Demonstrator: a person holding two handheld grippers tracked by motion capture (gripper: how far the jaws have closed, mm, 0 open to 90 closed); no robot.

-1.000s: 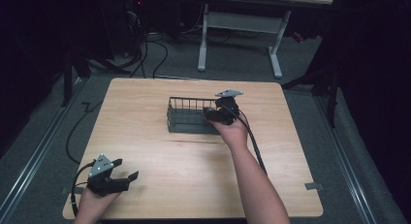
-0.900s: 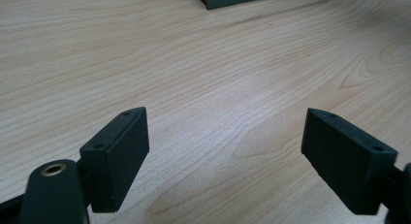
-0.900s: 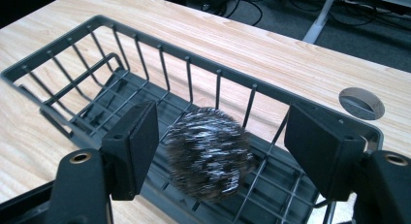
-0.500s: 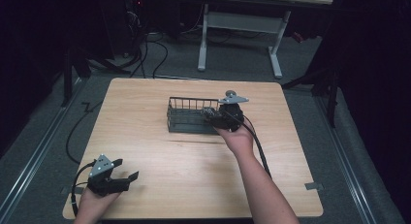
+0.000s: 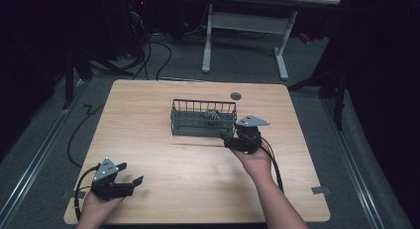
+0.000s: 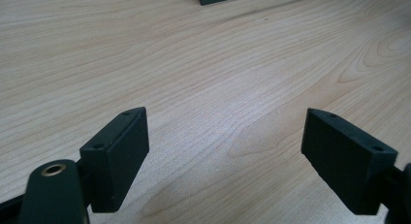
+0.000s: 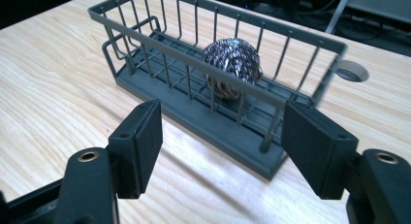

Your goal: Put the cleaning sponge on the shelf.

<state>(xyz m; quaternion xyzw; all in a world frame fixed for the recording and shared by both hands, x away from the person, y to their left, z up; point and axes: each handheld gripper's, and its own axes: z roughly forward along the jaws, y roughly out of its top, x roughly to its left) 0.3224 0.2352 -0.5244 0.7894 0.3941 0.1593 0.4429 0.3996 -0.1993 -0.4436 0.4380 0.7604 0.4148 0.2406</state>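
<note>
Scourer in the basket, both grippers empty.
Steel-wool scourer [image 7: 231, 67] sits inside the wire basket [image 5: 184, 125]; light, springy, snag-prone, so pinch its middle from above. Right gripper [image 7: 223, 136] and left gripper [image 6: 228, 146] stand with jaws apart.

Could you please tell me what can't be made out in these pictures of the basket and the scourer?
- Scourer, high view: too small and barred by the basket wires; its underside stays hidden in the right gripper view too.
- Basket, left gripper view: cut off by the top edge; a corner remains.
- Right tongs, high view: tips dark, small.
</note>
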